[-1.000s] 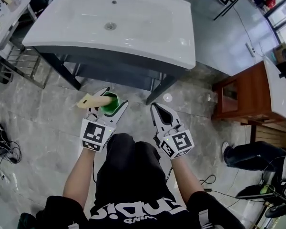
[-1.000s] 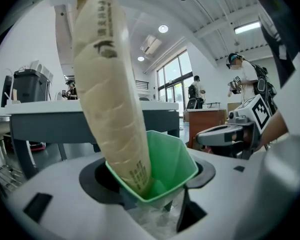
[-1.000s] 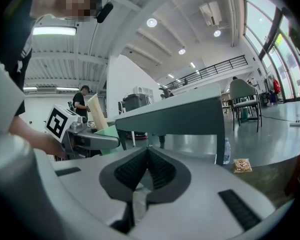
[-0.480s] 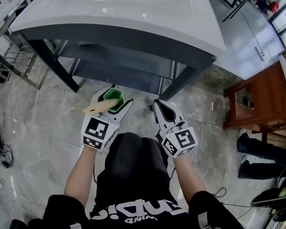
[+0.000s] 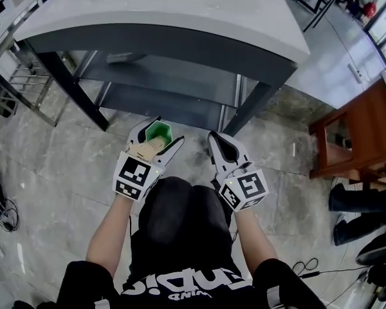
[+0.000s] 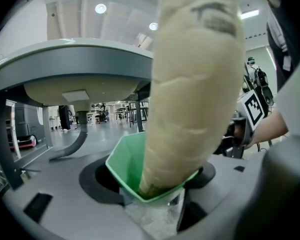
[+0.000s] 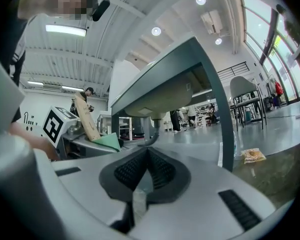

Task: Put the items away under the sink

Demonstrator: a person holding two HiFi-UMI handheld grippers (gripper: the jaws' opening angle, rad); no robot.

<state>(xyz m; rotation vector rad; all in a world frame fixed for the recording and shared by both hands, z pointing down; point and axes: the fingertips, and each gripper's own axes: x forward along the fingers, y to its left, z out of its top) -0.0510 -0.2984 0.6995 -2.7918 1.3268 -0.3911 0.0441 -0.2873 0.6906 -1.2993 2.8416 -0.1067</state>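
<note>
Tongs on the left [image 5: 159,134] clamped on a green hexagonal cup [image 6: 127,164], jaws fairly wide round its walls. Beige tube [image 6: 190,94] standing loose inside, foot in the cup's bottom, top leaning back toward the hand. Tongs on the right [image 7: 148,159] shut pad to pad, nothing between, just beside the left pair. Ahead of both, not yet reached: open shelf [image 5: 167,102] beneath the sink top [image 5: 180,50].

Likely trouble, by judgement:
- Tube far taller than the cup, so liable to catch the sink's front edge or the drain pipe [image 6: 77,139], ahead and left of the cup, on the way in. Then levered out, or tipping the cup in the grip.
- Nothing gripping the tube itself, so any sharp tilt of the left tongs is enough to spill it onto the floor.
- Right tongs closed and empty, so no use for steadying unless opened first.
- Thin cup walls: too hard a squeeze risks a buckle or slip.

From the head view only: both tongs side by side, the shelf and the frame legs either side. From the left gripper view only: basin underside [image 6: 80,86], the pipe, the tube's foot seated in the cup. From the right gripper view only: shut pads close up, cup and tube side-on off to the left, and a crumpled wrapper [image 7: 252,155] on the floor to the right.
</note>
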